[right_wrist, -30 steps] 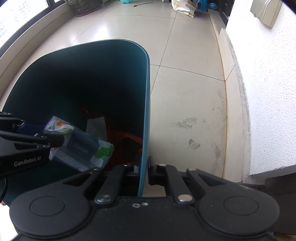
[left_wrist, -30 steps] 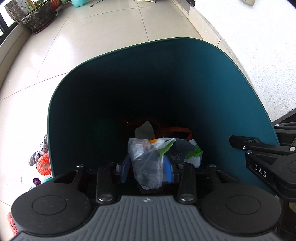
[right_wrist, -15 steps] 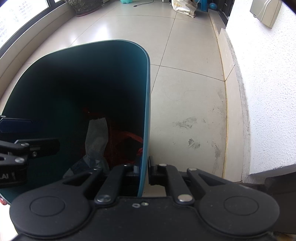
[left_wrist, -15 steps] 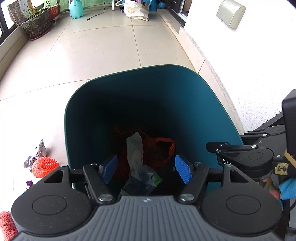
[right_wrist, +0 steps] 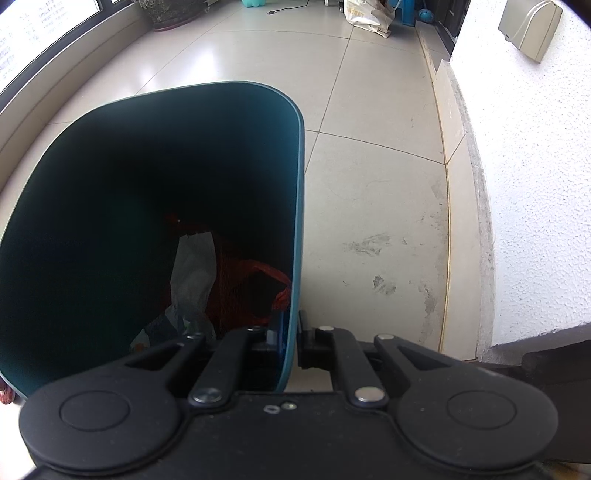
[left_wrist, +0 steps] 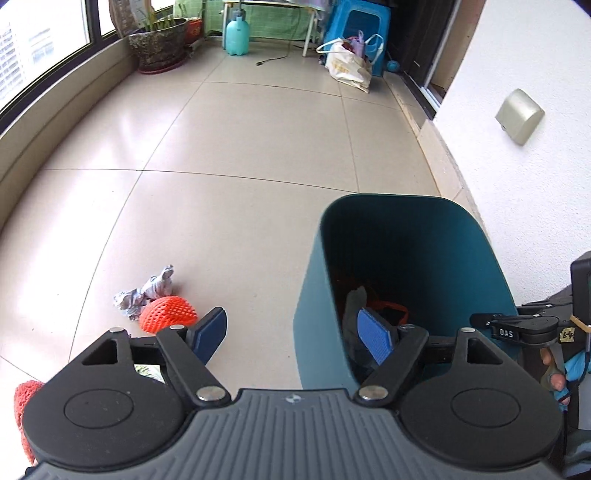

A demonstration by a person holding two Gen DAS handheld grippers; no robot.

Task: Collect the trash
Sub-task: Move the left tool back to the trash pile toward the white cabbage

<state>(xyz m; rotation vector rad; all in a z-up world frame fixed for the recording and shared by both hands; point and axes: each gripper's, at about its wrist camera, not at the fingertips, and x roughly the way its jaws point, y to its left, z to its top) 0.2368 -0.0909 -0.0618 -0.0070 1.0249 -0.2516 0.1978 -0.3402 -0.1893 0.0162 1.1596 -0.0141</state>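
Observation:
A teal trash bin (left_wrist: pixel 413 236) (right_wrist: pixel 155 122) stands on the tiled floor by the white wall, with plastic wrappers (right_wrist: pixel 192 273) and a red net bag (right_wrist: pixel 255 280) inside. My right gripper (right_wrist: pixel 291 339) is shut on the bin's right wall and holds it tilted. My left gripper (left_wrist: pixel 295 332) is above the bin's left edge, its jaws opening with nothing between its blue pads (left_wrist: pixel 373 339). On the floor to the left lie an orange foam net (left_wrist: pixel 168 314) and crumpled grey paper (left_wrist: pixel 146 291). Another red net (left_wrist: pixel 26 395) peeks out at the lower left.
At the far end stand a potted plant (left_wrist: pixel 159 44), a teal bottle (left_wrist: pixel 236 33), a white bag (left_wrist: pixel 349 62) and a blue stool (left_wrist: pixel 358 22). A window ledge runs along the left. A person's hand (left_wrist: pixel 554 369) holds the right gripper. A beige box (left_wrist: pixel 519 116) is on the wall.
My left gripper let go of the wrappers, which dropped into the bin. It then rose and swung left out of the bin with its jaws spreading. The right gripper kept still on the bin.

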